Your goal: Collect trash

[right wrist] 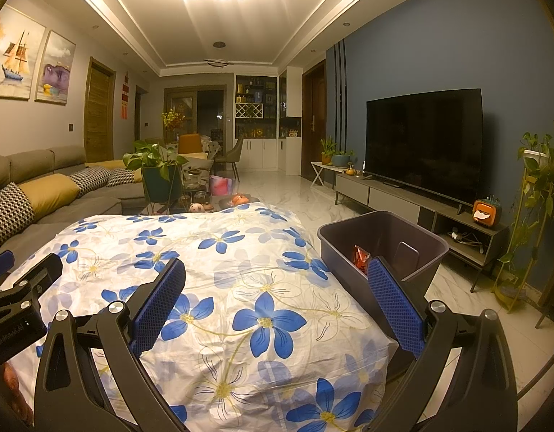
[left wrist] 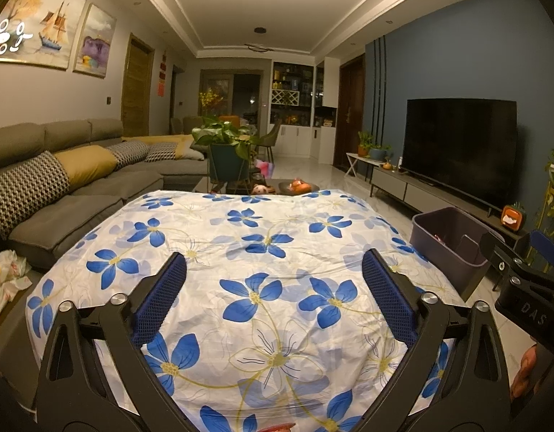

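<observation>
Both the left gripper (left wrist: 273, 280) and right gripper (right wrist: 277, 288) hover with fingers wide and empty above the blue-flowered white cloth-covered table (right wrist: 219, 273), beside a dark plastic bin (right wrist: 381, 244) holding a red wrapper (right wrist: 361, 256).

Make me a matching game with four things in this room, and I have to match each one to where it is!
Things:
1. bin
2. red wrapper
3. crumpled paper
4. flowered cloth

Places:
A. on the sofa seat, left of the table
B. spread over the table
C. on the floor, right of the table
D. inside the bin

Pairs: 1-C, 2-D, 3-A, 4-B
</observation>
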### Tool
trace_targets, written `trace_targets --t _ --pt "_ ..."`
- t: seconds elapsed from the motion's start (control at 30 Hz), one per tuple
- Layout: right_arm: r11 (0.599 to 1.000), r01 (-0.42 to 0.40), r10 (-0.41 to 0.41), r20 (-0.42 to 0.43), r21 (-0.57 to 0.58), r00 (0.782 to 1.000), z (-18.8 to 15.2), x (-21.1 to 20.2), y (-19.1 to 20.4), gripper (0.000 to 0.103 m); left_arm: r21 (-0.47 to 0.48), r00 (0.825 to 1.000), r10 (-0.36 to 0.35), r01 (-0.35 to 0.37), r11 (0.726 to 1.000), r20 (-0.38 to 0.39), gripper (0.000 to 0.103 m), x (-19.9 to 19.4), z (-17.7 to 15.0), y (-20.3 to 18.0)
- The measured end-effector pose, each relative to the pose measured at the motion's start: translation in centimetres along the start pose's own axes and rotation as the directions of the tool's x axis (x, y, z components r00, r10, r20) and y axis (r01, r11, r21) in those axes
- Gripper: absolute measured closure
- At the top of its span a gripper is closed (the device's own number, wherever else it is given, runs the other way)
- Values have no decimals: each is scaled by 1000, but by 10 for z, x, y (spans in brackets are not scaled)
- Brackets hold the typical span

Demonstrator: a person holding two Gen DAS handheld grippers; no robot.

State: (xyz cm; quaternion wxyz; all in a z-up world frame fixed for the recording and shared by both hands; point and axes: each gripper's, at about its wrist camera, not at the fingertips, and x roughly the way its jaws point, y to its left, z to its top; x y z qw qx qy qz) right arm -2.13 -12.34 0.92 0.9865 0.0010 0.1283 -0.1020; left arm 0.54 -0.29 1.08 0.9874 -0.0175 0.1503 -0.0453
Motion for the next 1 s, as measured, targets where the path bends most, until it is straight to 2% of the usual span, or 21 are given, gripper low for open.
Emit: trace_targets --t 0.07,0.13,0.5,0.7,0.8,0.87,1.0 --pt "1000 -2 2 -1 1 1000 0 0 0 6 11 1000 3 -3 1000 -3 21 0 -2 -1" --pt "1000 -2 2 -1 2 1000 0 0 2 6 10 1000 -2 2 1000 -9 27 1 -3 -1" --pt "1000 -4 4 -1 3 1000 0 0 -1 6 0 1000 8 -8 1000 -12 27 1 -3 1" --pt "1000 -2 2 -1 4 1000 0 0 -1 6 -2 1000 13 -13 1000 -9 23 0 -3 1" --pt "1000 -3 3 -1 4 1000 0 0 -2 6 -2 1000 15 -15 1000 0 13 -1 -4 0" --pt "1000 -3 3 0 5 1000 0 0 -2 6 15 998 49 -50 999 24 7 -5 -5 -3" --pt "1000 -3 3 -2 6 1000 0 0 -2 6 34 998 55 -56 998 44 6 -7 -4 -5"
